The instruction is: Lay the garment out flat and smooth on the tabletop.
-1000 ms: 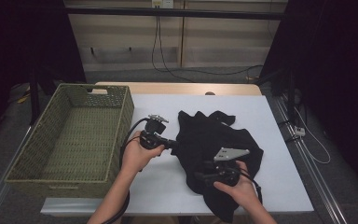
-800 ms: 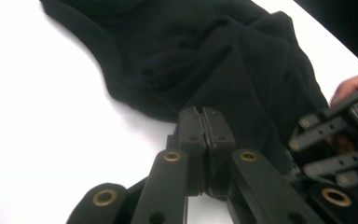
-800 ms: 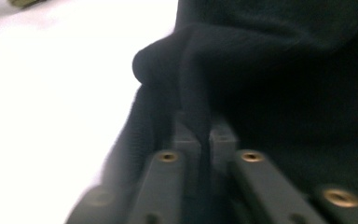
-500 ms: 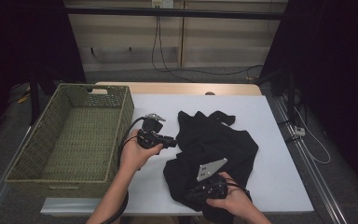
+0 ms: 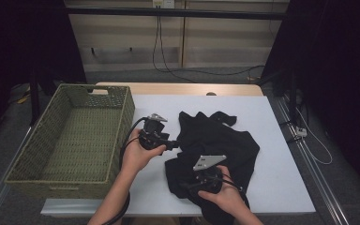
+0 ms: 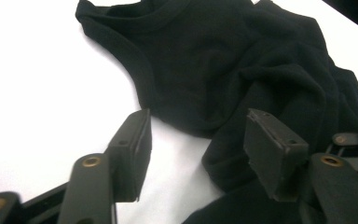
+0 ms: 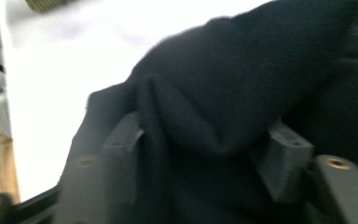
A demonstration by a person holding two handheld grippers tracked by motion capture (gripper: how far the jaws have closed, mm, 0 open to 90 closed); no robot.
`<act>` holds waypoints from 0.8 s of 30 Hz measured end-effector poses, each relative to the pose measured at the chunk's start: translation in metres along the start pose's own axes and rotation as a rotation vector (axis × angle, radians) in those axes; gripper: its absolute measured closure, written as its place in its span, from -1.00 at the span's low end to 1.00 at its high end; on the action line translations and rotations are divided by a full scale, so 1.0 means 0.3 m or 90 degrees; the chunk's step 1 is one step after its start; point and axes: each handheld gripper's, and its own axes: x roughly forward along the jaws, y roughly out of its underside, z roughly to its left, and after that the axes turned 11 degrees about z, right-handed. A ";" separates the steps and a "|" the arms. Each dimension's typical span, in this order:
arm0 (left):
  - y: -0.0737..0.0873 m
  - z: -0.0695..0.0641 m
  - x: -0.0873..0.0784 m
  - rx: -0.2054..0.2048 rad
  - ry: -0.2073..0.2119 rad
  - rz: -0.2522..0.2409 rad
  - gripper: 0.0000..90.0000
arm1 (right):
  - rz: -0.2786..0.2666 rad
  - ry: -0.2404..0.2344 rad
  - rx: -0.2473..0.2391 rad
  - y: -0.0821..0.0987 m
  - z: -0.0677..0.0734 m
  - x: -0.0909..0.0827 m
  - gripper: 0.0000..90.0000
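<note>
- Black garment [image 5: 215,150] lies crumpled on the white table [image 5: 281,178], just right of the wicker basket [image 5: 75,140], which has nothing in it. One part hangs over the near table edge by the right hand.
- Left gripper [image 5: 173,144] sits at the garment's left edge. Its jaws have just been opening and now stand about half apart; in the left gripper view a fold of cloth lies ahead between them, pads [image 6: 133,149] not pressing on it. Holds nothing.
- Right gripper [image 5: 191,183] is low on the near part of the heap. Jaws have just been opening; in the right gripper view cloth bulges between them, blurred, pads apart and not clamping.
- Handling, as judged: soft, light, limp knit; no stiffness, will sag and trail when lifted, may snag on the wicker.
- Best hold: a thick hem or bunched fold, such as the ribbed edge [image 6: 137,65], pinched through several layers, one grip per side.
</note>
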 end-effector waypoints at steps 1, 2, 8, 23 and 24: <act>0.001 0.001 -0.002 0.003 -0.002 0.001 -0.10 | -0.002 0.013 -0.012 -0.006 0.004 0.006 0.11; 0.001 0.001 -0.003 0.004 -0.002 0.002 -0.10 | 0.004 0.019 -0.027 -0.012 0.008 0.007 0.29; 0.005 0.005 -0.005 -0.005 -0.003 -0.005 -0.11 | 0.021 -0.067 -0.058 -0.005 0.026 -0.004 0.78; -0.002 0.009 0.001 -0.003 -0.012 -0.009 -0.22 | -0.099 -0.049 0.057 0.056 -0.078 -0.165 -0.14; -0.001 0.011 0.002 -0.003 -0.011 -0.006 -0.22 | -0.098 -0.036 0.056 0.058 -0.084 -0.156 -0.13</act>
